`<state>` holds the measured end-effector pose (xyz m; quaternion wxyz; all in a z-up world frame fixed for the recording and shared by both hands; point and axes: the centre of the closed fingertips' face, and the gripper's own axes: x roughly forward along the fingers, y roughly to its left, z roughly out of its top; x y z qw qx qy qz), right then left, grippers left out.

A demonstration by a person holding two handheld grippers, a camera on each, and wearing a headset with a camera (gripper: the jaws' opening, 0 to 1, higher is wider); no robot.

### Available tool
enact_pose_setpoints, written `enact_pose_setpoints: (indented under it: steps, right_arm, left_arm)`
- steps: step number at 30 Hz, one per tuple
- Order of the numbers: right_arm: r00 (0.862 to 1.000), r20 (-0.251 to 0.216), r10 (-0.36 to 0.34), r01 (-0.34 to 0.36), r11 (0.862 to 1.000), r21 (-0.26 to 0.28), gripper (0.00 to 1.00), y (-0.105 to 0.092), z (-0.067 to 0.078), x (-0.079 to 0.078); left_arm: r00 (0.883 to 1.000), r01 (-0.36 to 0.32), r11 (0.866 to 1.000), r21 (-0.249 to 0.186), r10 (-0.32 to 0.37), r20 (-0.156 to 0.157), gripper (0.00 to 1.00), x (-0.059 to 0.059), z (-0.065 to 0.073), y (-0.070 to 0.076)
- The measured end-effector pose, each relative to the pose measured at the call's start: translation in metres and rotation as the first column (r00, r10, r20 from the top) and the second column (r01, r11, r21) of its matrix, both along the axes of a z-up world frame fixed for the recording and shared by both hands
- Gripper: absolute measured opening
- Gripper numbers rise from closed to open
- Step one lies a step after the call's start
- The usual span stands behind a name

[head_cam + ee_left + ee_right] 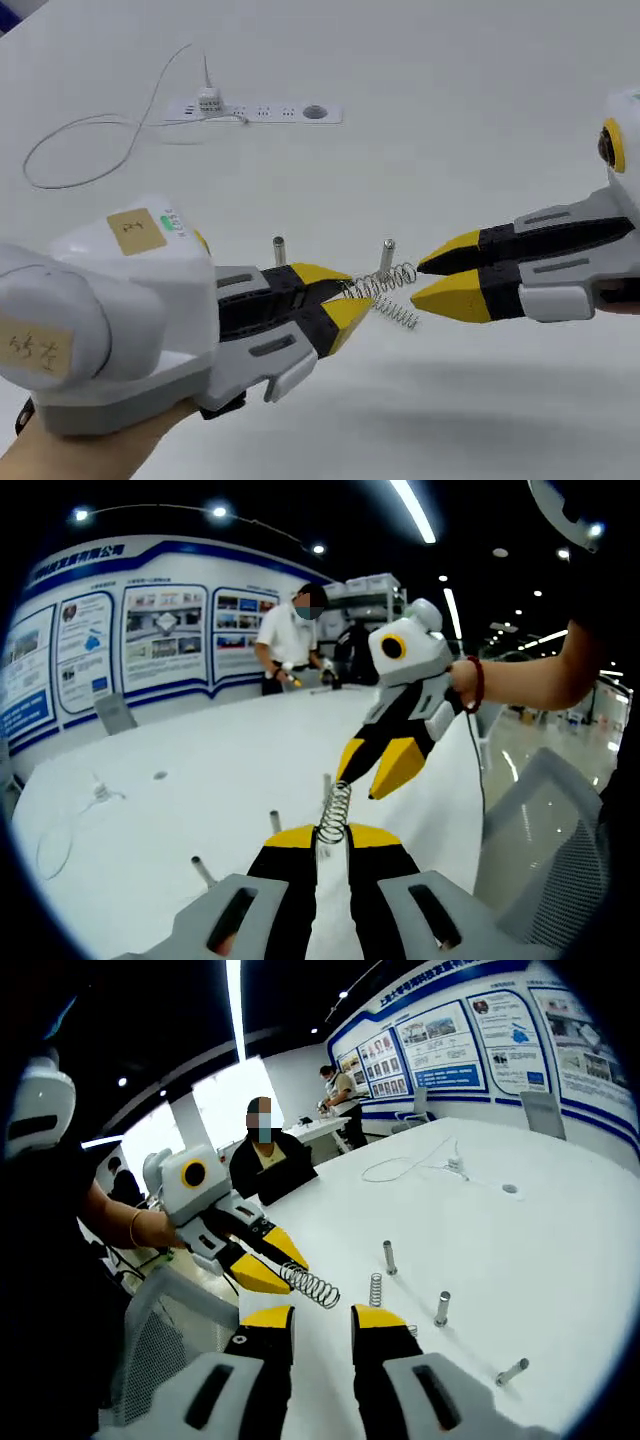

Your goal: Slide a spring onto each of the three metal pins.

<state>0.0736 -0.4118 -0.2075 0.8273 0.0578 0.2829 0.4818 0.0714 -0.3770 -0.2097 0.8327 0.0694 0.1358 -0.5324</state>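
Left tongs [352,292] pinching a spring [385,281], right tongs [418,279] parted, tips facing

A spring [385,280] sits between the left gripper's [352,293] fingertips and reaches ahead of them to the right gripper's [417,279] parted tips. A second spring [400,315] is just beside both, on the near side. On the table [450,150], one pin [279,250] stands behind the left fingers and another pin [387,254] behind the gap between the tips. A power strip [255,112] lies well beyond.

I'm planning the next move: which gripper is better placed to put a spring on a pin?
Left. The left gripper grips a spring close to an upright metal pin; the right gripper is open and empty.
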Motion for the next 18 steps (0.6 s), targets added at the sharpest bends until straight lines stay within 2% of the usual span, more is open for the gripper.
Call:
enact_pose_setpoints:
  steps: [1, 4, 6, 11, 13, 15, 16, 18]
  right_arm:
    - [0.999, -0.010, -0.033, 0.033, 0.999, 0.017, 0.24, -0.001, 0.001, 0.004]
    - [0.994, -0.048, -0.094, 0.097, 0.994, 0.047, 0.24, -0.005, 0.000, 0.012]
    - [0.992, -0.064, -0.105, 0.108, 0.993, 0.051, 0.24, -0.006, -0.002, 0.014]
    - [0.993, -0.066, -0.099, 0.104, 0.992, 0.067, 0.25, 0.000, 0.000, 0.011]
    - [0.993, -0.071, -0.092, 0.097, 0.992, 0.085, 0.25, 0.002, 0.002, 0.010]
    - [0.995, -0.064, -0.082, 0.088, 0.991, 0.097, 0.25, 0.004, 0.004, 0.009]
    - [0.995, -0.064, -0.077, 0.084, 0.991, 0.108, 0.25, 0.005, 0.006, 0.009]
    - [0.995, -0.069, -0.073, 0.081, 0.989, 0.127, 0.24, 0.006, 0.008, 0.008]
  left_arm:
    - [1.000, -0.017, 1.000, -0.004, 0.017, 0.009, 0.10, 0.003, 0.001, 0.001]
    - [0.999, -0.049, 0.999, -0.018, 0.049, 0.010, 0.10, 0.006, 0.003, 0.002]
    - [0.998, -0.055, 0.998, -0.022, 0.055, 0.014, 0.10, 0.006, 0.003, 0.002]
    - [0.998, -0.057, 0.997, -0.048, 0.057, 0.010, 0.10, 0.005, 0.005, -0.002]
    - [0.998, -0.058, 0.996, -0.064, 0.058, -0.003, 0.10, 0.004, 0.006, -0.002]
    - [0.998, -0.058, 0.993, -0.102, 0.056, -0.021, 0.10, 0.003, 0.008, -0.004]
    - [0.998, -0.052, 0.990, -0.135, 0.048, -0.034, 0.10, 0.002, 0.012, -0.005]
    - [0.998, -0.061, 0.988, -0.143, 0.055, -0.043, 0.10, 0.002, 0.012, -0.004]
